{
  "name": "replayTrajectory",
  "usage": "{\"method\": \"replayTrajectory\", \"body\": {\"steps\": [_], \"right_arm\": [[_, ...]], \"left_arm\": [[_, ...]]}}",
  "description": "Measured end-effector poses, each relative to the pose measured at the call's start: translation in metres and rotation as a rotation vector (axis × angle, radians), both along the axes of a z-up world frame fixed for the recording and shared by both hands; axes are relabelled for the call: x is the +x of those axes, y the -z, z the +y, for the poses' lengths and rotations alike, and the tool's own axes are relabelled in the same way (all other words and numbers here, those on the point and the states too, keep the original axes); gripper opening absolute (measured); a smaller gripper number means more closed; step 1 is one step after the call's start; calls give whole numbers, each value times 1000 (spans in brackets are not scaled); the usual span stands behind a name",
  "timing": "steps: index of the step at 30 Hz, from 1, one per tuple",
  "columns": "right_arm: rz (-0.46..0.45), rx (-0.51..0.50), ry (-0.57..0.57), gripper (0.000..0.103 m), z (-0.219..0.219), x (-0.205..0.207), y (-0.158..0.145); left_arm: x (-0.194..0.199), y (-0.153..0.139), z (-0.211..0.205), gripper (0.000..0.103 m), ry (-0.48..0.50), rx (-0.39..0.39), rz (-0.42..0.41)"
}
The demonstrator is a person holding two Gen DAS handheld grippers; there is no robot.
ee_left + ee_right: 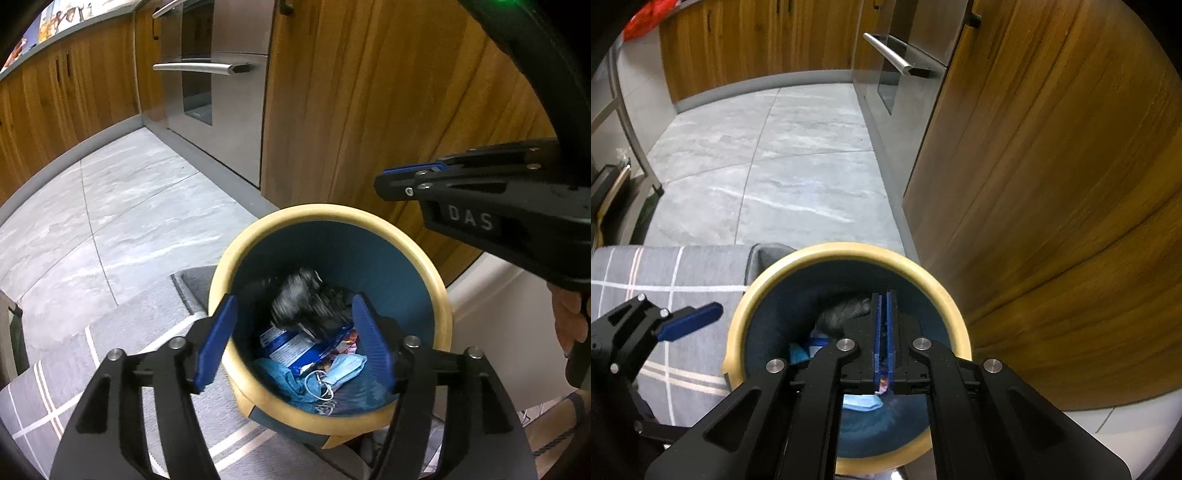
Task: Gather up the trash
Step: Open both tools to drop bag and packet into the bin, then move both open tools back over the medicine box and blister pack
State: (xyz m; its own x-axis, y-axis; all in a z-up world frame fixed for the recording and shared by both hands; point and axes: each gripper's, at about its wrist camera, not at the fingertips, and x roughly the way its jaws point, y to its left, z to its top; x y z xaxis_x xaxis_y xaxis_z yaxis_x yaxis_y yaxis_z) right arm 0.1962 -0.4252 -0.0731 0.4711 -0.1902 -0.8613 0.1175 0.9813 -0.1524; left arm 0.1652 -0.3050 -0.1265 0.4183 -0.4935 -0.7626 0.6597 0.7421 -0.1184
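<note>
- Bin point(439, 295): round, pale wooden rim, dark teal inside; stands on the floor at the corner of a grey checked rug point(59, 398), close to a wooden cabinet panel point(369, 110). Also shown from the right wrist view point(768, 280).
- Left gripper point(295, 339): black frame, blue pads; jaws standing well apart over the bin mouth, one pad near each side of the rim. No thing is pressed between the pads.
- Black crumpled trash point(306, 302): blurred, dark, bag-like; lies in the gap between the left gripper's pads but touches neither, inside the bin and above the other rubbish. Seen from the right wrist view as a dark lump point(846, 314) just left of the right gripper's pads.
- Other bin contents: a blue and white printed packet point(288, 347), a light blue face mask point(343, 369) with white ear loop, a teal crumpled piece point(284, 384). All sit at the bottom, below the black trash.
- Right gripper point(884, 332): pads drawn almost together, a narrow slit left between them; held over the bin opening, pointing down into it. A small coloured scrap point(882, 386) shows at the near end of the slit; whether the pads pinch it cannot be told. From the left wrist view the same gripper point(391, 184) sits to the upper right, above the bin, a hand point(569, 321) on its grip.
- Surroundings: grey marbled floor tiles point(129, 206), a steel oven front point(221, 92) with bar handles, wooden cupboards along the wall.
</note>
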Motion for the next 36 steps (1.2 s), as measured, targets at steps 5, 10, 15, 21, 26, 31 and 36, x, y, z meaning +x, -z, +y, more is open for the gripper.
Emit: {"method": "replayTrajectory", "body": {"steps": [5, 10, 15, 21, 26, 31, 36], "right_arm": [[-13, 30, 15, 31, -2, -2, -2], [-46, 85, 39, 68, -2, -5, -10], [-108, 88, 21, 89, 8, -11, -25], [-144, 67, 32, 94, 17, -17, -34], [-177, 34, 36, 94, 32, -27, -45], [-204, 32, 39, 95, 43, -39, -56], [-226, 21, 21, 96, 65, -50, -65]], "left_arm": [[0, 1, 10, 71, -18, 7, 3], [-3, -2, 26, 83, -60, 18, -7], [-8, -9, 46, 88, -100, 41, -36], [-17, -33, 76, 90, -135, 29, -52], [-33, -56, 102, 92, -149, 32, -93], [-46, -74, 129, 92, -190, 32, -119], [-64, -89, 165, 92, -248, 57, -158]]}}
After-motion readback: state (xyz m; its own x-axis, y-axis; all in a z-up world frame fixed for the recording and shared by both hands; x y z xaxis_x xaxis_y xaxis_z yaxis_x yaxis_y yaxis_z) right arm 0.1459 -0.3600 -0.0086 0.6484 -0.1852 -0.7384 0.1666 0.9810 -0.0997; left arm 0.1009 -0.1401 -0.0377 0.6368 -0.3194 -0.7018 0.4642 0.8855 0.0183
